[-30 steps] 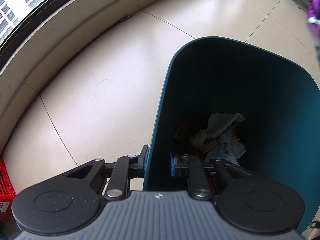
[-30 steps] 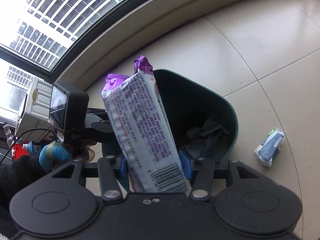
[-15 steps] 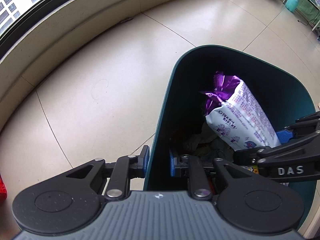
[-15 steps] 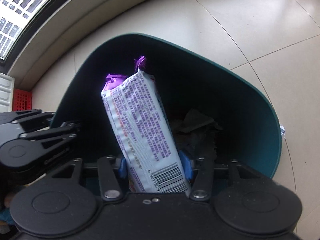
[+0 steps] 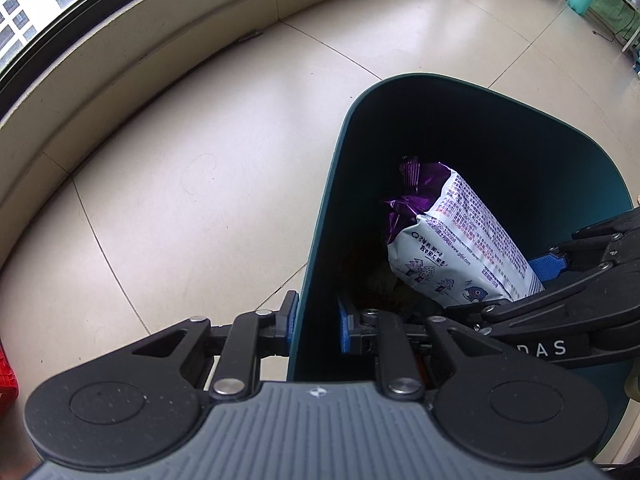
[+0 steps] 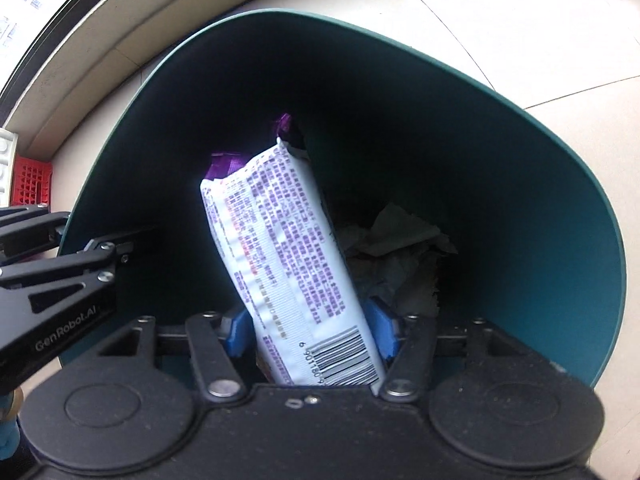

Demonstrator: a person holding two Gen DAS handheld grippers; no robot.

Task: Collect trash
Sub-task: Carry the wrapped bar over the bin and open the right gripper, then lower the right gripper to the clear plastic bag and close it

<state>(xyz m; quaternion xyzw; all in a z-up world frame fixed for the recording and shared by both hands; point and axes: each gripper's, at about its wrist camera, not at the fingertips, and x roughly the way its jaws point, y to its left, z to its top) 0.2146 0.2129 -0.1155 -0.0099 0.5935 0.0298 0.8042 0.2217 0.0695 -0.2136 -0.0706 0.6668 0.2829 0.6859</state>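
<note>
Teal trash bin (image 5: 320,240): left gripper (image 5: 314,322) clamped on rim wall at 6 o'clock, steadying it. Purple-white snack packet (image 6: 288,260) tilted inside bin. Right gripper (image 6: 310,330) jaws just been opening, packet between, for drop. Crumpled paper (image 6: 396,248) at 3 o'clock.

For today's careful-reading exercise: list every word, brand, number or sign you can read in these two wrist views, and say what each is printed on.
"DAS": on the right gripper, seen from the left wrist.
"GenRobot.AI": on the left gripper, seen from the right wrist.
Barcode with digits: on the purple-and-white snack packet, digits too blurred to read reliably.
Fine print on the packet: too small to read.
</note>
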